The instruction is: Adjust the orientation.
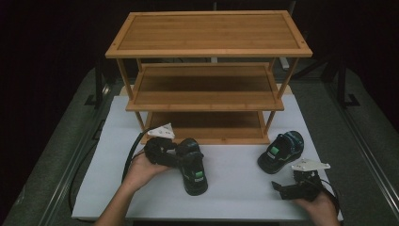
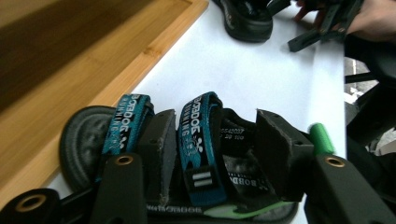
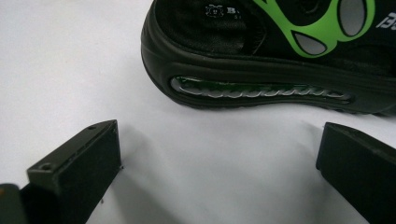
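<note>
My left gripper sits at the near left of the white table, its jaws reaching over a black sandal with teal straps; in the left gripper view the jaws stand either side of the rear strap, but I cannot tell whether they actually pinch it. That sandal lies flat on its sole, long axis running roughly from the shelf toward me. The wooden shelf rack stands at the far side of the table. A second sandal rests to the right, just in front of the rack's right leg, angled diagonally. My right gripper lies near it, jaws spread wide with bare table between them, and that sandal's sole edge is just beyond the tips.
</note>
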The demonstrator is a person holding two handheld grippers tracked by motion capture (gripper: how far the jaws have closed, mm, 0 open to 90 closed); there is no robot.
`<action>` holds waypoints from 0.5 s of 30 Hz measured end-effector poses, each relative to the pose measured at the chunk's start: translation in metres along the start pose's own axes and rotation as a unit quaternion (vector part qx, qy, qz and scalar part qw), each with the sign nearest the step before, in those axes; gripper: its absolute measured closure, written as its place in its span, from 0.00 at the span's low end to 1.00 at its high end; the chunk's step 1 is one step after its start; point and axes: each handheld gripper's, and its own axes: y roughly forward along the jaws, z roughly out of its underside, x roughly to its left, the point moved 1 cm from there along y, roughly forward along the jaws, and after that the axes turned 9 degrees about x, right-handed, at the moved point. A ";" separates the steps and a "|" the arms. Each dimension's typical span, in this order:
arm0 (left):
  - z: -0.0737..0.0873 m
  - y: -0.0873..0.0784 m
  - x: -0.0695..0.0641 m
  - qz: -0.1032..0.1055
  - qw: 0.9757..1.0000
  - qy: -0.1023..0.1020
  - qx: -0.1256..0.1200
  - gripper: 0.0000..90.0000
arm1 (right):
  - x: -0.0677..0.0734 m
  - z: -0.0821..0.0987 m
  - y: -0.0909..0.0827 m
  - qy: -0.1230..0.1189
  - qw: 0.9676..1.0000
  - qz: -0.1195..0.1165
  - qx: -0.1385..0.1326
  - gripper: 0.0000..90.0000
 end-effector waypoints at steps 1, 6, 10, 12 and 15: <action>0.000 0.000 0.000 0.000 1.000 0.000 0.000 0.56 | 0.000 0.000 0.000 0.000 1.000 0.000 0.000 0.00; 0.001 0.012 0.003 -0.012 1.000 0.003 0.009 0.74 | 0.000 0.000 0.000 0.000 1.000 0.000 0.000 0.00; 0.000 0.010 0.004 -0.011 1.000 0.017 0.012 0.77 | 0.000 0.000 0.000 0.000 1.000 0.000 0.000 0.00; -0.002 0.008 0.005 -0.005 1.000 0.026 0.016 0.77 | 0.000 0.000 0.000 0.000 1.000 0.000 0.000 0.00; -0.004 0.007 0.007 0.017 0.999 0.036 0.024 0.77 | 0.000 0.000 0.000 0.000 1.000 0.000 0.000 0.00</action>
